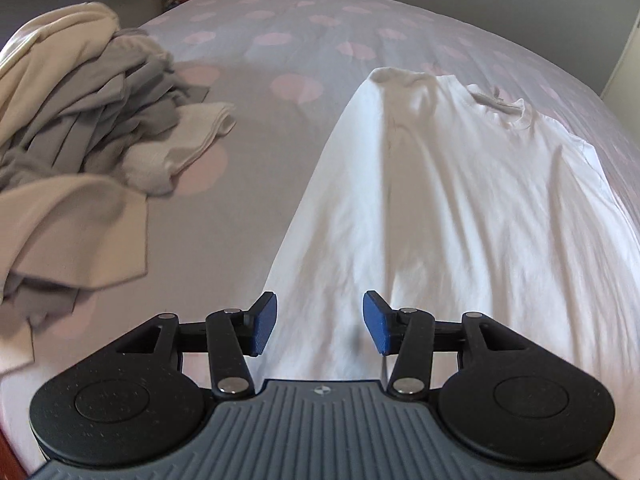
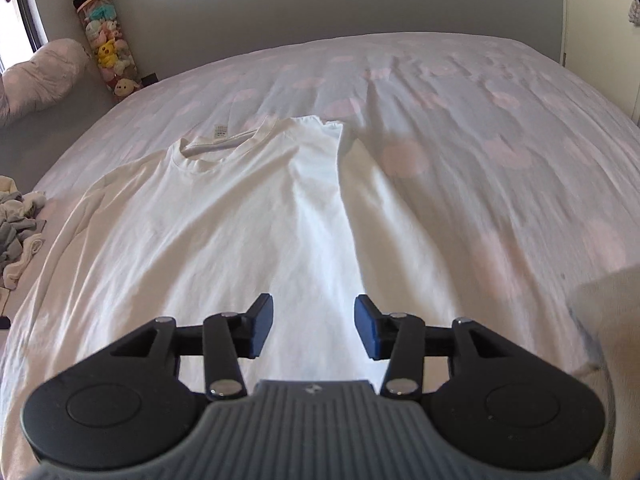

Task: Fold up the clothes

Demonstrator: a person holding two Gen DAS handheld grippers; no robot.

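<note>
Your left gripper (image 1: 319, 329), right gripper (image 2: 314, 327): fingers parted, holding nothing, above white T-shirt (image 2: 224, 216). Shirt lies on spotted bed (image 2: 460, 128), one side folded inward. Heaped clothes (image 1: 80, 140) left of it.

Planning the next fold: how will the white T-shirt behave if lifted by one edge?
The white T-shirt is probably floppy: it lies wrinkled and flat on the bed. Likely light, thin cloth. It should drape and may drag rather than hold shape.
</note>
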